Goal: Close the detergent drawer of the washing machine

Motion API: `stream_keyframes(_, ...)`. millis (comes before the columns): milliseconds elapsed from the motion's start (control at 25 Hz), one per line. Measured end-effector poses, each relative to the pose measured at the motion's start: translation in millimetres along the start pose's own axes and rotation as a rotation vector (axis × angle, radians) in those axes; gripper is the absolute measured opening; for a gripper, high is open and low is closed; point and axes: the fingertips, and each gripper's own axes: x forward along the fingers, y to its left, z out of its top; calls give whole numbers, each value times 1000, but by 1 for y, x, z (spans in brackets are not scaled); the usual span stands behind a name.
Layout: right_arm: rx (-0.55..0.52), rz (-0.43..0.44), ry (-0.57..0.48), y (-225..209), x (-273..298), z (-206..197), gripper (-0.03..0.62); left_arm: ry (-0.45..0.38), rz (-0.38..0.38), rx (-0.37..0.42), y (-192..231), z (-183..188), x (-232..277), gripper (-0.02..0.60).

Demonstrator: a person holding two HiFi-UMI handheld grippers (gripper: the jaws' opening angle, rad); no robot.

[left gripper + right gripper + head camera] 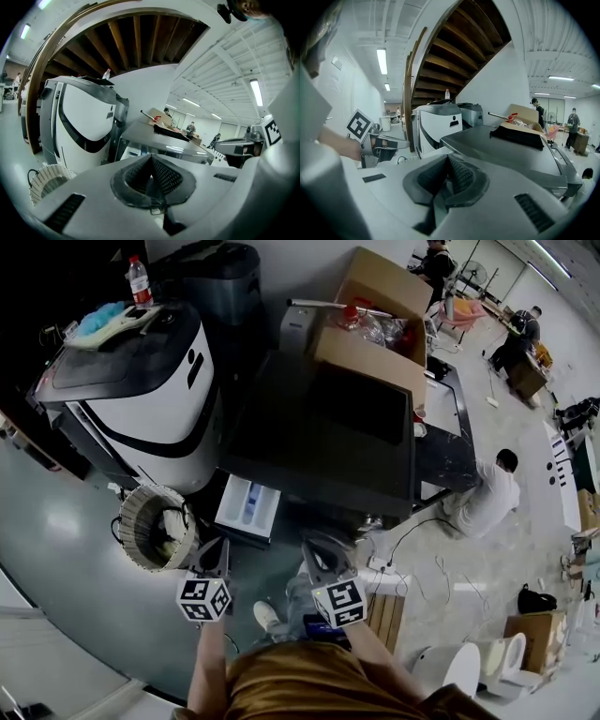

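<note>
**A:** Where is the detergent drawer?

**B:** The detergent drawer (pixel 247 506) stands pulled out from the front of the dark washing machine (pixel 319 437), at that machine's left end. It is a white tray, open at the top, with a blue part inside.

**A:** And the two tools?

**B:** Both are in front of the washing machine, clear of it. The left tool (pixel 216 554) is near the drawer's front edge but not touching it. Its jaws are clenched together with nothing between them. The right tool (pixel 315 547) is further along the machine's front, to the right of the drawer. Its jaws are also pressed together and empty.

**A:** What else is around the machine?

**B:** Just to its left is a white appliance (pixel 141 399) with a bottle (pixel 139 282) on its lid. A round basket (pixel 155 526) sits on the floor in front of that appliance, left of the drawer. A cardboard box (pixel 375 324) is at the machine's far side. Beyond its right end, a person (pixel 487 493) crouches on the floor.
</note>
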Motion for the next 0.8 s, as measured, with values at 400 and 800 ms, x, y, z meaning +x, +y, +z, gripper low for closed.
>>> stream_keyframes(400,-5,12,49,-7,24,-17,12,95,36,75,20,-30,13,25)
stream_keyframes(800,-3,77,99,-5,48,-29,12,135,67,64,27,-44,26,24)
